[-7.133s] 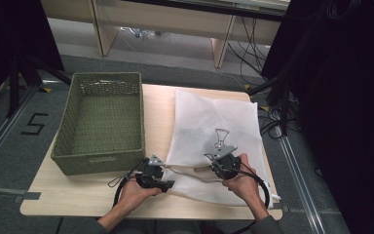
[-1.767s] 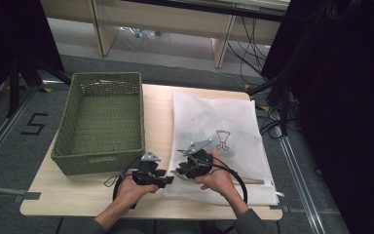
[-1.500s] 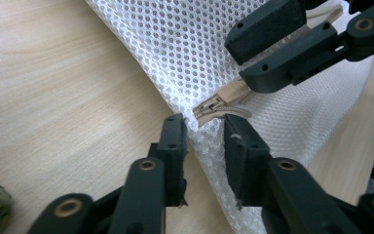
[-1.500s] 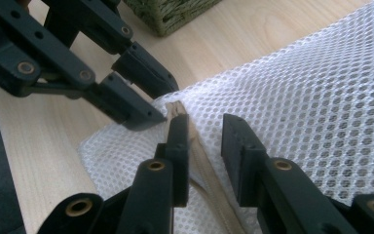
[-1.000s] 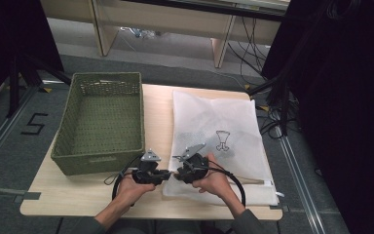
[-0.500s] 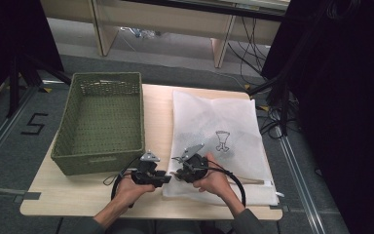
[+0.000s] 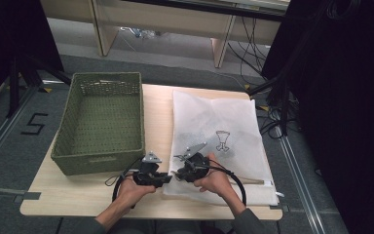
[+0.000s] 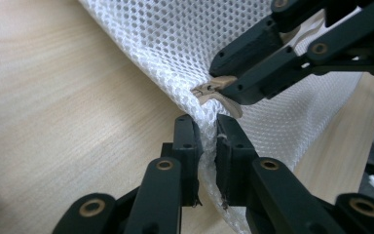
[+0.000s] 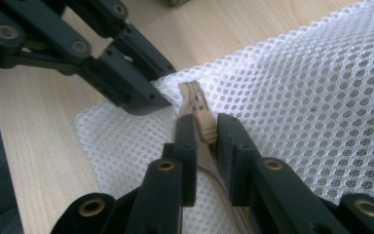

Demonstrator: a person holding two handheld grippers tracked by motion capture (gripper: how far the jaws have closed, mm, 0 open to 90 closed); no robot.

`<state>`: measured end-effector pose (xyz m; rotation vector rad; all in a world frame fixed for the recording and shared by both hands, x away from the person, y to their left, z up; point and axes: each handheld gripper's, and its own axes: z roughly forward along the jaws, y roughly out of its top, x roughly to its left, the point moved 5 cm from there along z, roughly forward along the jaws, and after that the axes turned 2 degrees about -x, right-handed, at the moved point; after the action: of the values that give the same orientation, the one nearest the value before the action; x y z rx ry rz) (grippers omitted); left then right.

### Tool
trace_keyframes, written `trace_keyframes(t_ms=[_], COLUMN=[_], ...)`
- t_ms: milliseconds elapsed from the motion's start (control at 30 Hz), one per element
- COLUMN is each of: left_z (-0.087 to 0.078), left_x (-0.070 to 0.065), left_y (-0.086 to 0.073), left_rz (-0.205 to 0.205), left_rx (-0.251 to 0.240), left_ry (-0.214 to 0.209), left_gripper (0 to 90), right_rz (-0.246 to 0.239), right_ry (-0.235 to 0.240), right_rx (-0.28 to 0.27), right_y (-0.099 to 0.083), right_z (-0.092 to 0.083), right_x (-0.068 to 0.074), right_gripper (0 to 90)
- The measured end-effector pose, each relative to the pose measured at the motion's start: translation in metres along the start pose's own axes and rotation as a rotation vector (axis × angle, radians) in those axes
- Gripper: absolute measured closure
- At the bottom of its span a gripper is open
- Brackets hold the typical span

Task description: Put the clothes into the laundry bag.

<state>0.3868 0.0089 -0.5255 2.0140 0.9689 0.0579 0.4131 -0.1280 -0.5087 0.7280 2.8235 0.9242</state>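
Note:
A white mesh bag (image 7: 224,117) lies flat on the right half of the wooden table (image 7: 78,195). Both grippers meet at its near-left corner. My left gripper (image 8: 208,124) is shut on a fold of the mesh (image 8: 175,39); its jaws have just been closing with the mesh between them. My right gripper (image 9: 205,122) is shut on the beige zipper pull (image 9: 198,105), its jaws having just eased open slightly with the pull still pinched. In the high view the left gripper (image 7: 168,178) and right gripper (image 7: 176,173) stand tip to tip.
A green woven basket (image 7: 97,163) stands on the table's left half, just behind the left hand. Cables loop from both grippers over the table's near edge. Dark equipment and cables stand past the right edge.
Since the oldest frame the right hand has moved left along the bag's near edge up to the left gripper. Over the last second neither hand has visibly shifted.

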Motion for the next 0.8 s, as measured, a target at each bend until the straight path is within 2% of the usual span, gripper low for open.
trace_keyframes(t_ms=[100,367,467,567,600,700,733,800], left_z=[-0.0011,-0.0026,-0.0025,-0.0021,-0.002,-0.0012,-0.0017,-0.0024], left_x=[-0.0015,-0.0013,0.0007,0.0022,0.0024,0.0032,0.0033,0.0048], left_y=[0.0013,0.0037,0.0039,0.0049,0.0054,0.0073,0.0077,0.0071], left_rz=[0.045,0.045,0.02,-0.011,-0.024,-0.106,-0.122,-0.113], left_rx=[0.002,-0.014,-0.018,-0.025,-0.029,-0.039,-0.044,-0.041], left_ry=[0.011,0.004,-0.009,-0.034,-0.046,-0.094,-0.106,-0.089], left_gripper=[80.2,80.8,80.2,78.1,77.3,71.3,68.9,71.5], right_rz=[0.022,0.0,-0.005,-0.014,-0.003,-0.024,-0.033,-0.037], right_ry=[0.012,0.039,0.045,0.035,0.027,0.004,0.003,-0.006], right_rx=[-0.003,0.005,0.0,0.004,0.009,0.02,0.02,0.022], right_y=[-0.0005,0.0,0.0009,0.0013,0.001,0.0017,0.0022,0.0023], right_z=[0.0012,0.0055,0.0043,0.0023,0.0014,-0.0006,-0.0008,-0.001], right_x=[-0.0013,-0.003,-0.0017,-0.0006,-0.0004,0.0004,0.0006,0.0008], right_gripper=[77.6,80.4,83.0,83.3,83.3,83.5,83.5,84.0])
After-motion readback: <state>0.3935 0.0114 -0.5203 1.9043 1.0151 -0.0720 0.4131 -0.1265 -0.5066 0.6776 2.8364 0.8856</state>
